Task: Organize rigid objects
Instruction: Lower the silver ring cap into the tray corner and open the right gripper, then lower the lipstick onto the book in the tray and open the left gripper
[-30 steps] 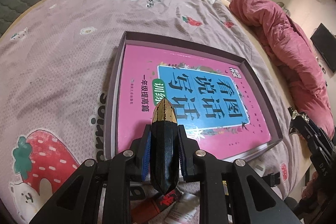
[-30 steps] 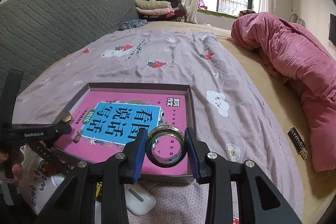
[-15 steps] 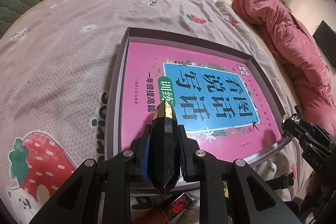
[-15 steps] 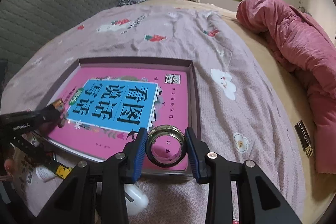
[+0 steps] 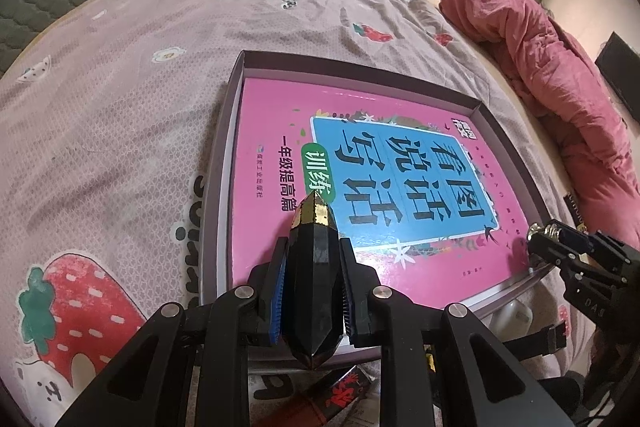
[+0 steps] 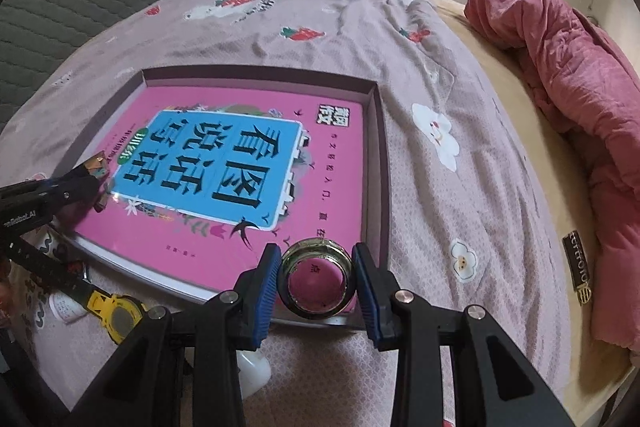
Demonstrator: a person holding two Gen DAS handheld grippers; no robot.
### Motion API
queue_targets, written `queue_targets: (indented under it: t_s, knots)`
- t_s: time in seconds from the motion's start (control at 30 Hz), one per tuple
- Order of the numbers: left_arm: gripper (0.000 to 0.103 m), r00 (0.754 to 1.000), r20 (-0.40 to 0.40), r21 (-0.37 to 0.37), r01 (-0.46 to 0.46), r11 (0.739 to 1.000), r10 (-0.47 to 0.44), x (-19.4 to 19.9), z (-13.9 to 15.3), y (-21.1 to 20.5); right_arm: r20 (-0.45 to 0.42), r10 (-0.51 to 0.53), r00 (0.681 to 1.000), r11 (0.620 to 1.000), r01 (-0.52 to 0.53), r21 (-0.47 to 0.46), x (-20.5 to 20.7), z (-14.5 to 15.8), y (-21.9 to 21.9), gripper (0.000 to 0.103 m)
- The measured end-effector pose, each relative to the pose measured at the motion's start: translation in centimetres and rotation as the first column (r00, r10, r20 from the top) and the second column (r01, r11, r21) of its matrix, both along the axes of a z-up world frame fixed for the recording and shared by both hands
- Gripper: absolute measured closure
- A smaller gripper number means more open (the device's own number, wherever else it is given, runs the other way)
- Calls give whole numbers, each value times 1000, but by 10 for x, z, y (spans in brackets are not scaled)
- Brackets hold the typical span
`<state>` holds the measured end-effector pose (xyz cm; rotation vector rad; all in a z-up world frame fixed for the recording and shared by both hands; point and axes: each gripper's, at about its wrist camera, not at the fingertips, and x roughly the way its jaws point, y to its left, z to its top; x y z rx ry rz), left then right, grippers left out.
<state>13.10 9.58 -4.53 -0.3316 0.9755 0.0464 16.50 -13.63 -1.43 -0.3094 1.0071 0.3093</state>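
Right gripper point(image 6: 315, 283), clamped on a glass ring point(image 6: 316, 281), has dropped toward the tray's point(image 6: 378, 163) near right corner. Left gripper point(image 5: 313, 291) grips a black faceted bottle point(image 5: 314, 267), probably perfume; placement looks imminent.

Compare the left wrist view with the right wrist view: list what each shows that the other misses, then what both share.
Only the left wrist view: the big red strawberry print on the bedcover, and a red-and-black packet below the tray.

Only the right wrist view: a yellow-cased watch-like gadget and a white plastic item by the tray's near edge.

Both: the pink-covered book in the shallow grey tray, the left gripper shut on a faceted black gold-tipped object, the right gripper shut on a clear glass ring.
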Motion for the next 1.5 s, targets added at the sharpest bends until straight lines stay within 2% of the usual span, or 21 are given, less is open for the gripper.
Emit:
queue_targets:
  t_s: [0.23,0.57,0.77,0.83,0.9,1.07,1.17,1.5]
  knots:
    - [80,1000,2,16,1,1000,-1,-1,-1,-2,-29,-23,999,1000,23,-5,4,-5,-5,66]
    - [80,1000,3,24,-2,1000,2,0,-1,-3,-18,-26,1000,1000,26,10,0,-9,-1,66]
    - [80,1000,3,45,-2,999,2,2,-2,-5,-5,-50,999,995,50,84,-8,-6,-11,64]
    - [80,1000,2,48,-5,999,5,4,-2,-5,-4,-51,999,992,51,118,-11,-4,-14,56]
    - [80,1000,2,48,-7,999,7,6,-2,-5,9,-59,998,990,58,130,-15,-2,-15,53]
    - [80,1000,10,37,-15,999,15,8,-1,-2,65,-106,992,975,91,204,-26,11,-26,53]
    - [80,1000,9,61,-9,998,9,8,-2,-5,77,-123,989,966,101,237,-30,17,-31,53]
    - [79,1000,16,54,-15,998,14,1,0,-4,87,-113,990,969,90,230,-35,20,-30,52]
